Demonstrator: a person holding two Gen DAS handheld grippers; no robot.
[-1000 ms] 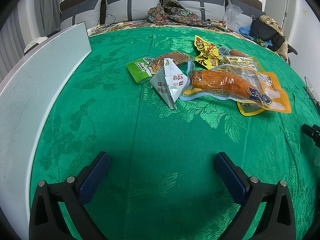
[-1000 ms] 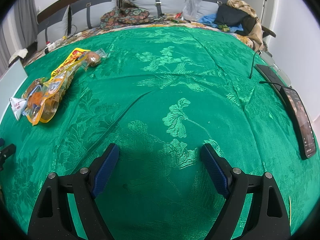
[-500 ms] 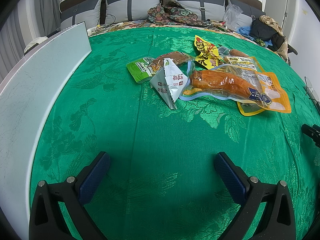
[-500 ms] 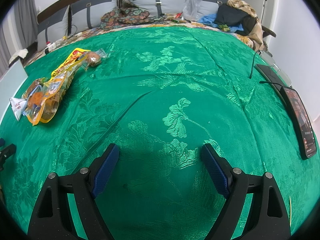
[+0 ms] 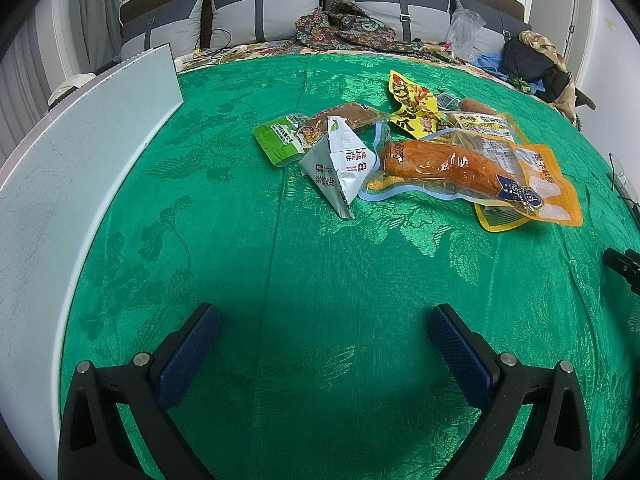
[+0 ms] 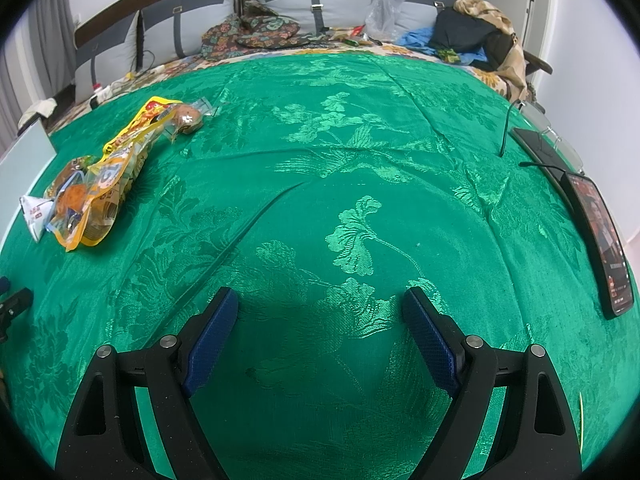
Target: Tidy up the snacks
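Observation:
A pile of snack packs lies on the green cloth ahead of my left gripper (image 5: 324, 332), which is open and empty, well short of the pile. Nearest is a silver triangular pack (image 5: 340, 164), then a clear pack with an orange sweet potato (image 5: 444, 168), an orange pouch (image 5: 540, 184), a green pack (image 5: 280, 142), a brown pack (image 5: 344, 116) and a yellow pack (image 5: 412, 108). My right gripper (image 6: 320, 312) is open and empty over bare cloth; the same pile (image 6: 96, 184) lies far to its left.
A white board (image 5: 80, 152) stands along the left side of the cloth. A phone (image 6: 604, 236) and a dark tablet (image 6: 540, 152) with a cable lie at the right edge. Pillows and clothes are piled at the back.

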